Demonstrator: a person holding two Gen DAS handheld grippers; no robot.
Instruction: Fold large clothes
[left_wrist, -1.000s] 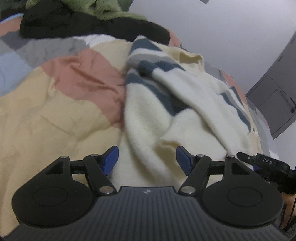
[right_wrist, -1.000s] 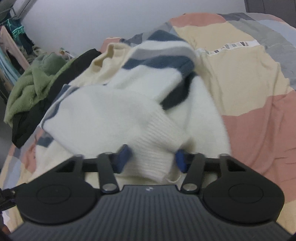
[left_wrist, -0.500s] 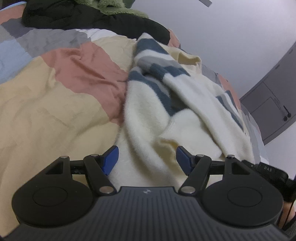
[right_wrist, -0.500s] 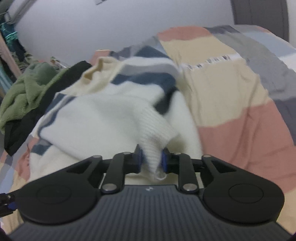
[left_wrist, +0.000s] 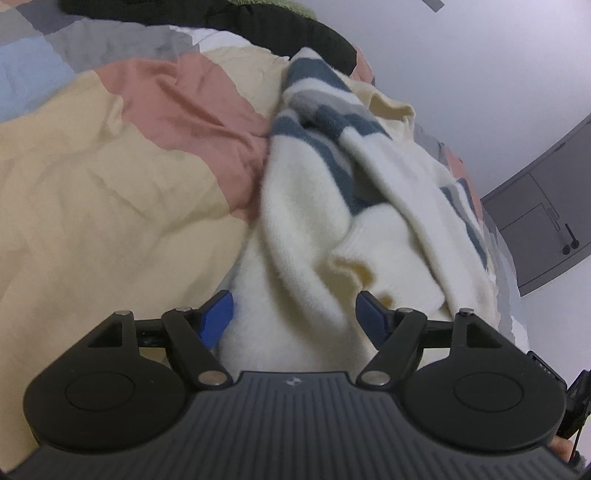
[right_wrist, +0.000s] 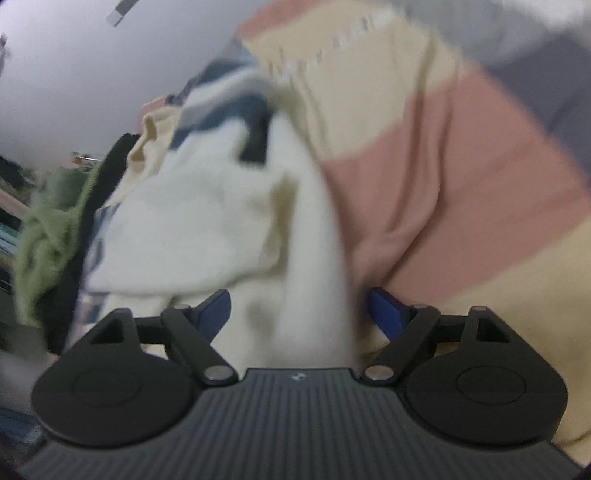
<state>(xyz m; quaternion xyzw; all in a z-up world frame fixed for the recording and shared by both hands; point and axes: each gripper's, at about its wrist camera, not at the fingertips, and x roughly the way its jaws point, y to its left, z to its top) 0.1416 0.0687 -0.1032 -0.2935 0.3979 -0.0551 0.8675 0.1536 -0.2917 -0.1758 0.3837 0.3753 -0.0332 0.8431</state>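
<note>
A cream sweater (left_wrist: 310, 229) with blue stripes is spread on the patchwork blanket (left_wrist: 110, 184). The left gripper (left_wrist: 295, 314) is held wide, and the right gripper (right_wrist: 299, 314) has just been opened wide. Sweater cloth lies between both, but nothing is pinched.

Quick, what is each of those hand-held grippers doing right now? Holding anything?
Left hand-held gripper: open, cream striped sweater between its jaws, not clamped.
Right hand-held gripper: open, jaws just opened, sweater cloth between them.

Left hand-held gripper (left_wrist: 294, 314) spread wide over cream striped sweater (left_wrist: 332, 229), patchwork bedspread (left_wrist: 110, 177)
</note>
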